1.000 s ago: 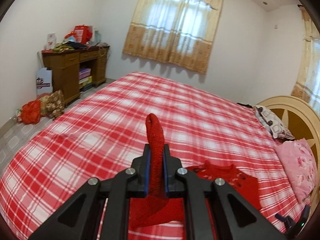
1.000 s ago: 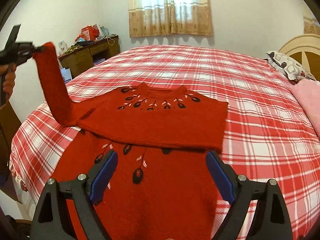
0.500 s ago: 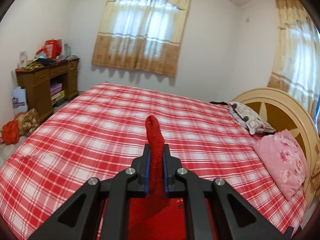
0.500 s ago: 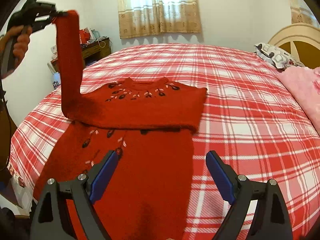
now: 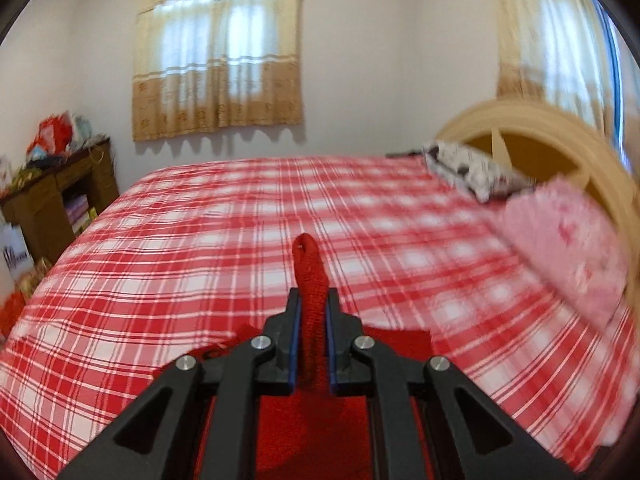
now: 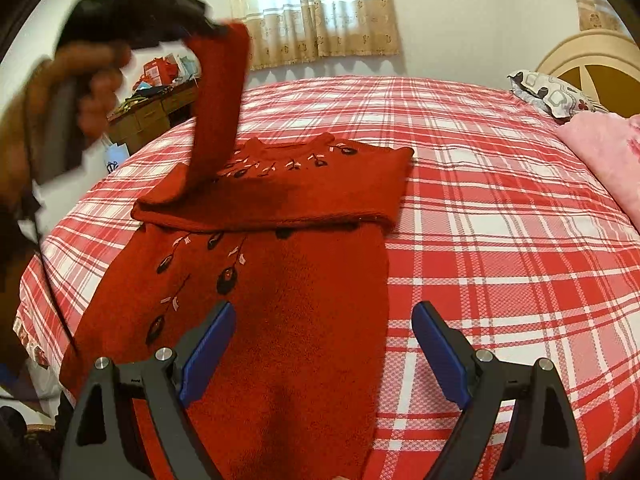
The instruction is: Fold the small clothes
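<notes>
A red knitted sweater (image 6: pixel 280 300) with dark embroidered flowers lies on the red-checked bed (image 6: pixel 500 208), its upper part folded over across the body. One sleeve (image 6: pixel 218 96) is lifted steeply up from the left shoulder. My left gripper (image 6: pixel 216 32) is shut on the sleeve's cuff, held high by a hand at the upper left. In the left wrist view the cuff (image 5: pixel 310 276) pokes out between the shut blue pads of that gripper (image 5: pixel 311 320). My right gripper (image 6: pixel 322 344) stands open low over the sweater's lower half, nothing between its fingers.
A pink pillow (image 6: pixel 608 156) and a patterned pillow (image 6: pixel 556 96) lie by the cream headboard (image 6: pixel 588 52) at the right. A cluttered wooden desk (image 5: pixel 52 200) stands beyond the bed's left side. Curtained windows (image 5: pixel 218 52) fill the far wall.
The left gripper has carried the sleeve up and rightward over the sweater, its view swinging from the desk toward the headboard. The right gripper has crept slightly closer to the sweater.
</notes>
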`<state>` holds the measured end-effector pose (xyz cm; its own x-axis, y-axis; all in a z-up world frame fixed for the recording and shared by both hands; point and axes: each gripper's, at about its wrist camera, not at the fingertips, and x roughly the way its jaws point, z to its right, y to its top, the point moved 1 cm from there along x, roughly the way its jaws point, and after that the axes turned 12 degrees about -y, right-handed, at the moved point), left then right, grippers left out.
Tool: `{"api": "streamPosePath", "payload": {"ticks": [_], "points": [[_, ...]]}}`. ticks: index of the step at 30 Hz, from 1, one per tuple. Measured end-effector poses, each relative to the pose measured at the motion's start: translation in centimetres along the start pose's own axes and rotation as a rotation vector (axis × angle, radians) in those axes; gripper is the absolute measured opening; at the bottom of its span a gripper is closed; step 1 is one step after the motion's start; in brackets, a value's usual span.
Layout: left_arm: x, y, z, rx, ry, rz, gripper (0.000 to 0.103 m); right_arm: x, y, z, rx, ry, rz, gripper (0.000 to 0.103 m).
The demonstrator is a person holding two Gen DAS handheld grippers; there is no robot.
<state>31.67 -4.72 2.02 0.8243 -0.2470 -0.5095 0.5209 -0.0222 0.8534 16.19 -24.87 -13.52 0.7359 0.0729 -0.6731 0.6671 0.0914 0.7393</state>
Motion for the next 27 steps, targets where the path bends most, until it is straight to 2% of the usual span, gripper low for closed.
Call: {"api": "streamPosePath", "payload": {"ticks": [4, 6, 9, 10, 11, 12, 13, 15, 17, 22, 25, 27], "points": [[4.4, -4.2, 3.4, 0.103, 0.038, -0.083, 0.013, 0.0, -0.4, 0.4, 0.014, -0.003, 0.006, 0.09], [5.5, -5.9, 4.6, 0.135, 0.014, -0.131, 0.02, 0.1, -0.6, 0.6, 0.02, -0.007, 0.01, 0.09], [5.3, -7.4, 5.9, 0.187, -0.008, -0.161, 0.022, 0.4, -0.9, 0.6, 0.017, -0.009, 0.004, 0.09], [4.7, -7.9, 6.2, 0.209, -0.024, -0.156, 0.028, 0.6, -1.0, 0.6, 0.016, -0.01, 0.0, 0.09], [3.8, -8.4, 6.2, 0.234, -0.022, -0.144, 0.042, 0.9, -1.1, 0.6, 0.014, -0.012, -0.007, 0.09], [3.1, -8.7, 6.1, 0.25, -0.014, -0.132, 0.05, 1.0, -1.2, 0.5, 0.014, -0.012, -0.012, 0.09], [1.9, -9.2, 5.5, 0.272, 0.0, -0.114, 0.062, 1.1, -1.4, 0.5, 0.012, -0.011, -0.018, 0.09], [0.3, -10.0, 4.2, 0.291, 0.04, -0.09, 0.065, 1.4, -1.6, 0.3, 0.007, -0.015, -0.023, 0.09], [-0.8, -11.1, 1.8, 0.276, 0.08, -0.105, 0.07, 1.4, -1.8, 0.2, 0.004, -0.019, -0.024, 0.09], [-3.1, -15.8, -6.1, 0.203, 0.235, -0.184, 0.072, 2.0, -2.3, 0.0, 0.006, -0.031, -0.043, 0.09], [-3.4, -17.7, -9.7, 0.117, 0.262, -0.235, 0.072, 2.2, -2.5, -0.2, 0.0, -0.044, -0.048, 0.09], [-3.3, -18.1, -10.8, 0.067, 0.261, -0.24, 0.072, 2.1, -2.5, -0.2, 0.001, -0.053, -0.039, 0.09]]}}
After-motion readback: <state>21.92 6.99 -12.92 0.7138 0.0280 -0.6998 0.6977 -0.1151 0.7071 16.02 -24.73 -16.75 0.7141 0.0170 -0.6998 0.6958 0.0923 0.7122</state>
